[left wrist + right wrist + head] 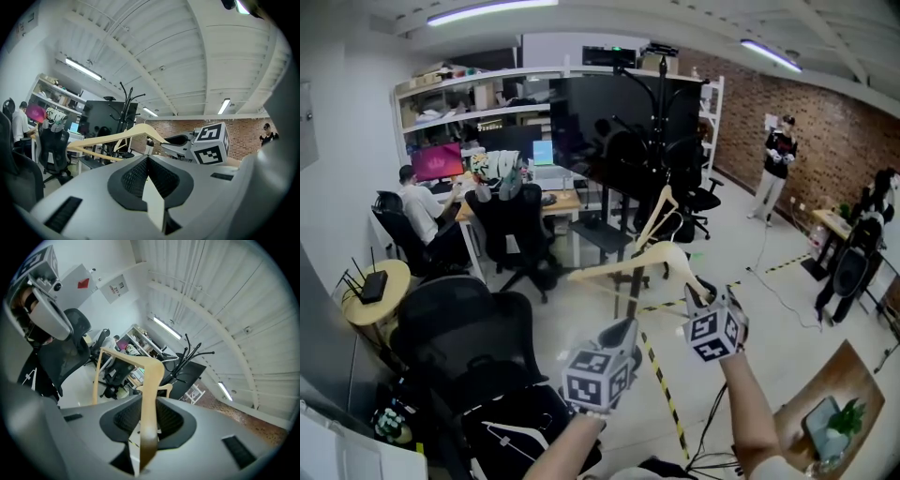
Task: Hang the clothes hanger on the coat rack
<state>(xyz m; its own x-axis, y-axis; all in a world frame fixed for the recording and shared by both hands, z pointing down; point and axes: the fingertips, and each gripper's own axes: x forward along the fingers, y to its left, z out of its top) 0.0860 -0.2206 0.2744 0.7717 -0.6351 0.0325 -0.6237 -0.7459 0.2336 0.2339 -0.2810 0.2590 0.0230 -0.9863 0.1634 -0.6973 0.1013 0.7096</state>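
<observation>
A pale wooden clothes hanger (630, 260) is held out in front of me, one arm clamped between the pads of my right gripper (695, 289). In the right gripper view that arm (149, 380) runs up between the jaws (149, 403). The black coat rack (657, 112) stands just beyond, with another wooden hanger (662, 214) on it. It also shows in the left gripper view (126, 101) and the right gripper view (188, 354). My left gripper (619, 335) is below and left of the held hanger, its jaws (147, 159) shut on nothing. From there I see the hanger (117, 137) and the right gripper (177, 139).
Black office chairs (478, 328) (517, 225) stand to the left near a desk (567, 202), where a person (420, 206) sits. Two people (780, 155) (853, 253) stand at the right by the brick wall. Yellow-black tape (664, 389) crosses the floor. A wooden table with a plant (830, 412) is at the lower right.
</observation>
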